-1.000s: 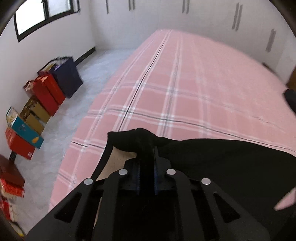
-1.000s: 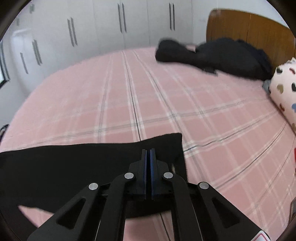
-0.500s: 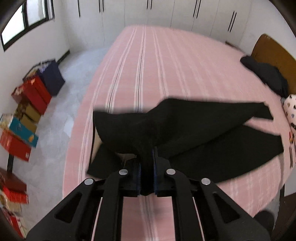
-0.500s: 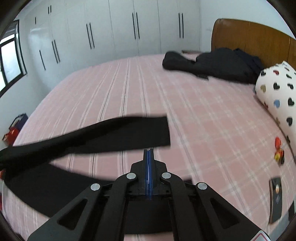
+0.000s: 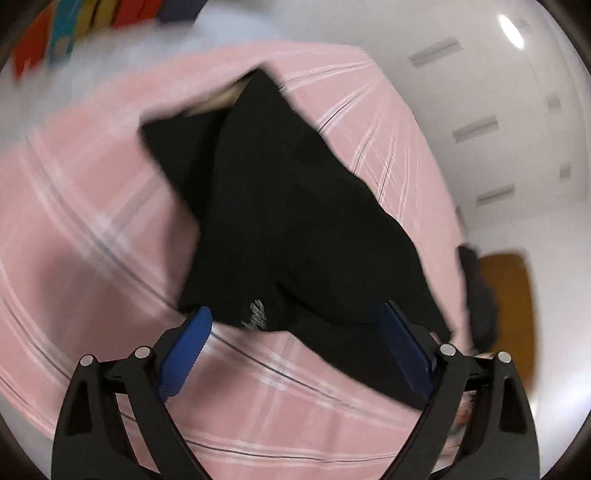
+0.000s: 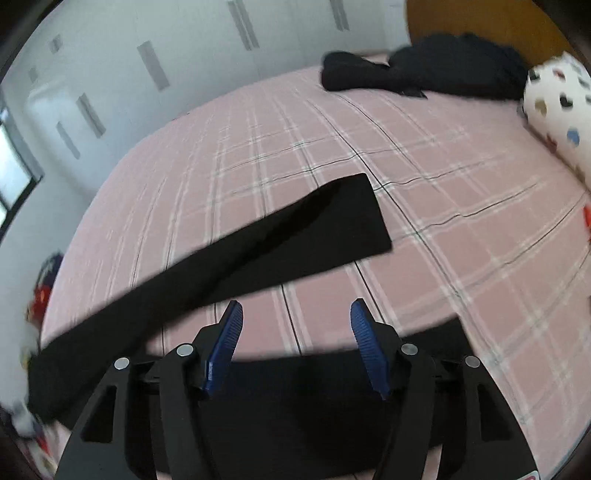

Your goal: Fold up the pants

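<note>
The black pants (image 5: 280, 221) lie on the pink plaid bed (image 5: 92, 229). In the blurred, tilted left wrist view their waist end, with a small grey logo, sits between the blue pads of my open left gripper (image 5: 295, 325), and cloth drapes over the right pad. In the right wrist view one leg (image 6: 258, 251) lies diagonally across the bed and the other leg (image 6: 332, 369) lies under my open, empty right gripper (image 6: 295, 314).
A pile of black clothes (image 6: 424, 74) and a white heart-print pillow (image 6: 557, 110) lie by the wooden headboard (image 6: 480, 22). White wardrobes line the far wall. Coloured boxes (image 5: 92, 22) stand on the floor beside the bed.
Both grippers were shut on the pants and have opened. The pants have dropped onto the bed. The left wrist view has swung and tilted sharply.
</note>
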`<state>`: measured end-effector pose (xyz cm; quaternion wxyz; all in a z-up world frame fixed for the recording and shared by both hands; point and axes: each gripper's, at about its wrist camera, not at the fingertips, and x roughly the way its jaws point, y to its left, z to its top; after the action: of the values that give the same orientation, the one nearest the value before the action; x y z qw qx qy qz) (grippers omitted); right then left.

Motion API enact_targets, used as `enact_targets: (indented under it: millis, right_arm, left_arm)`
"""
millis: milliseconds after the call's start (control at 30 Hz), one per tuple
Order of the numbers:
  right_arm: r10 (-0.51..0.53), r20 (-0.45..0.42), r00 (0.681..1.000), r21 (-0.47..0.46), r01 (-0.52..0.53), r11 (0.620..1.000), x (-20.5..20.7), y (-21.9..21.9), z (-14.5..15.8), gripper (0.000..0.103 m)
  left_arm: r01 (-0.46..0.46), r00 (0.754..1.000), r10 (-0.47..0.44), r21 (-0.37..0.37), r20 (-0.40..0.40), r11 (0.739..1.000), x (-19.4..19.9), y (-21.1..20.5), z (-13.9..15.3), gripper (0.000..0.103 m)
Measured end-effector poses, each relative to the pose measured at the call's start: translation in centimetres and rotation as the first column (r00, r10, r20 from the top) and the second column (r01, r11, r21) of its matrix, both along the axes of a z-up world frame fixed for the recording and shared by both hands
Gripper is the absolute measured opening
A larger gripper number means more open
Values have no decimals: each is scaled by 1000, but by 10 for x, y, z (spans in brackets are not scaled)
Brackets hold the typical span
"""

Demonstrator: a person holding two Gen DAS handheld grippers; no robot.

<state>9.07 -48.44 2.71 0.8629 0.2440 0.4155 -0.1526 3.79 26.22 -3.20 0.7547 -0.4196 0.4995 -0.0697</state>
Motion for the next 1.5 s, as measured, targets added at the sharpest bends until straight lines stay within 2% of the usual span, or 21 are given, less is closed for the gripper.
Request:
enact_targets:
  millis: [100, 233, 300, 333, 367, 400, 433, 467, 567, 667, 767, 867, 967, 1033, 1133, 1167, 1200, 1267, 1333, 1400, 1500]
  right_arm:
    - [-47, -9, 999, 102, 48, 994, 43, -13, -14, 60]
    - [-136, -77, 988, 199, 149, 969, 94, -30, -41, 60]
    - [-181, -101, 978, 208, 198, 958, 105, -34, -54, 60]
    - [-192, -130, 973, 206, 216, 955, 113, -34, -64, 57]
    - [-187, -134, 973, 212, 213, 954, 117, -33, -71, 49]
    - [-172, -119, 978, 231, 196, 953, 119, -31, -74, 9]
    - [-174, -99, 980, 235, 193, 953, 117, -28, -72, 4]
    - [-178, -43, 983, 224, 183, 957, 112, -23, -62, 4]
    - [-96, 150, 984, 164, 71, 984, 83, -10, -6, 3]
    - [-3, 260, 966, 80, -19, 997, 23, 7, 55, 3]
    - [37, 286, 958, 14, -43, 999, -46, 17, 80, 3]
    - [34, 192, 981, 22, -39, 999, -94, 17, 47, 3]
    - [11, 40, 999, 95, -15, 995, -122, 19, -26, 3]
    - [6, -14, 1000, 122, -5, 993, -128, 24, -58, 3]
    - [-33, -34, 999, 138, 37, 990, -137, 28, -73, 12]
    - [-43, -31, 999, 129, 46, 991, -138, 29, -72, 14]
    - [-50, -33, 998, 102, 53, 993, -136, 30, -67, 24]
    - [-56, -39, 998, -11, 55, 998, -133, 35, -53, 38]
    - [-39, -49, 998, -160, 31, 987, -128, 51, -41, 54]
    - [3, -69, 998, -260, -21, 965, -114, 63, -35, 54]
    - [110, -158, 981, -431, -169, 886, -92, 89, -40, 59]
  left_arm:
    - [-53, 998, 49, -93, -44, 994, 10, -1, -20, 89]
    - [-38, 999, 37, -76, -19, 996, 36, -7, -18, 89]
    - [-36, 999, 34, -81, -28, 996, 48, -9, -19, 87]
    - [-34, 999, 31, -79, -38, 996, 51, -9, -21, 78]
    - [-29, 998, 25, -62, -51, 998, 57, -10, -23, 61]
    - [-22, 998, 20, -38, -60, 999, 53, -10, -22, 51]
    - [-13, 997, 12, -8, -70, 1000, 56, -10, -21, 27]
    - [-2, 998, 3, 11, -70, 1000, 58, -10, -19, 18]
    - [32, 999, -31, 43, -32, 999, 67, -7, 5, 13]
    - [86, 994, -93, 109, 60, 990, 77, -6, 45, 12]
    - [145, 975, -174, 195, 140, 970, 85, -9, 86, 12]
    - [161, 974, -192, 232, 121, 959, 82, -5, 87, 13]
    - [177, 980, -191, 214, 48, 961, 70, 7, 54, 13]
    - [175, 984, -180, 220, 3, 960, 61, 14, 33, 13]
    - [171, 985, -171, 246, -21, 954, 58, 6, 20, 18]
    - [171, 985, -175, 275, -9, 946, 57, 4, 22, 24]
    - [169, 984, -176, 307, -6, 937, 55, -1, 23, 30]
    - [167, 984, -179, 343, 3, 924, 55, -8, 24, 51]
    - [144, 988, -157, 378, 2, 915, 54, -12, 26, 53]
    - [135, 990, -141, 387, -12, 912, 52, -14, 23, 53]
    - [118, 992, -125, 438, -14, 891, 39, -20, 26, 53]
